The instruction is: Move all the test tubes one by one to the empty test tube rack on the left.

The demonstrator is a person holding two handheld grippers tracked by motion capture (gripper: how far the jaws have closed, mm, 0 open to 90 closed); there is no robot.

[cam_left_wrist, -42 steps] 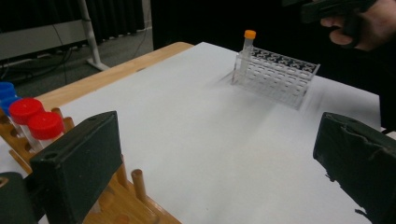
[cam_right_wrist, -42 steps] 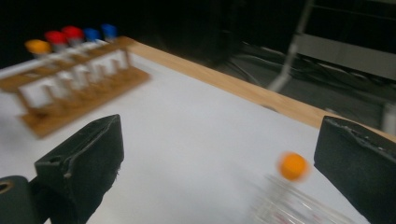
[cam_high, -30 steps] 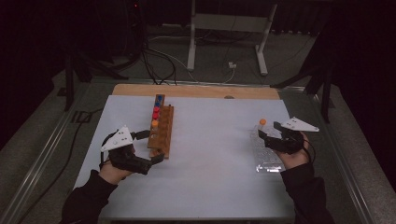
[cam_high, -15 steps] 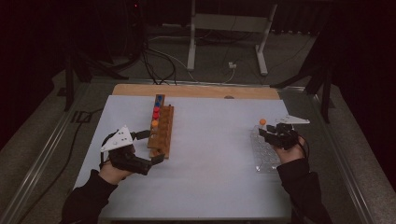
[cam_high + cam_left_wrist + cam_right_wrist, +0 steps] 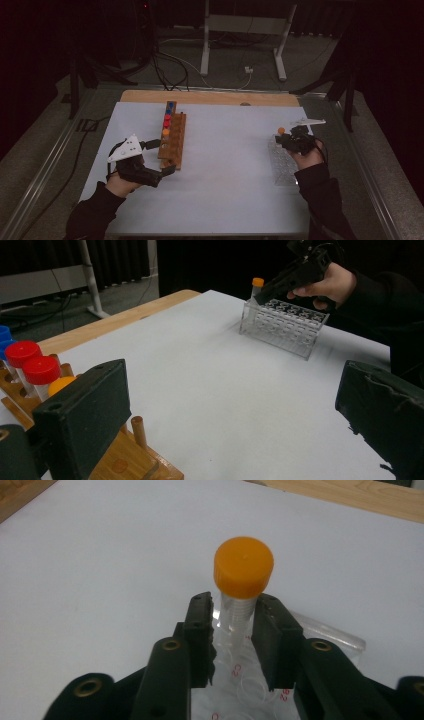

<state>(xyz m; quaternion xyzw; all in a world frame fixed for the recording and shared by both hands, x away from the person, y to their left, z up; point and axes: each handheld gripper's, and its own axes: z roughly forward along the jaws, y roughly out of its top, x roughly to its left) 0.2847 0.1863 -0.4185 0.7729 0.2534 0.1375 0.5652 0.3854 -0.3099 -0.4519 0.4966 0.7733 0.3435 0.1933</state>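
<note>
A clear tube with an orange cap stands upright at the far corner of the clear plastic rack, and my right gripper is shut on it just below the cap. The left gripper view shows the same tube and rack with the right gripper on it. How deep the tube sits I cannot tell. My left gripper is open at the near end of the wooden rack, its jaws wide apart with nothing between them. Red-capped tubes, an orange-capped tube and blue-capped tubes stand in the wooden rack's far holes.
The white sheet covers the table, and a wooden strip runs along its far edge. Empty pegs stick up at the wooden rack's near end. A stand's legs and cables lie on the floor behind.
My right hand has shifted a little farther away and turned its gripper at the clear rack's far corner, the orange-capped tube staying there. The left gripper has not moved.
</note>
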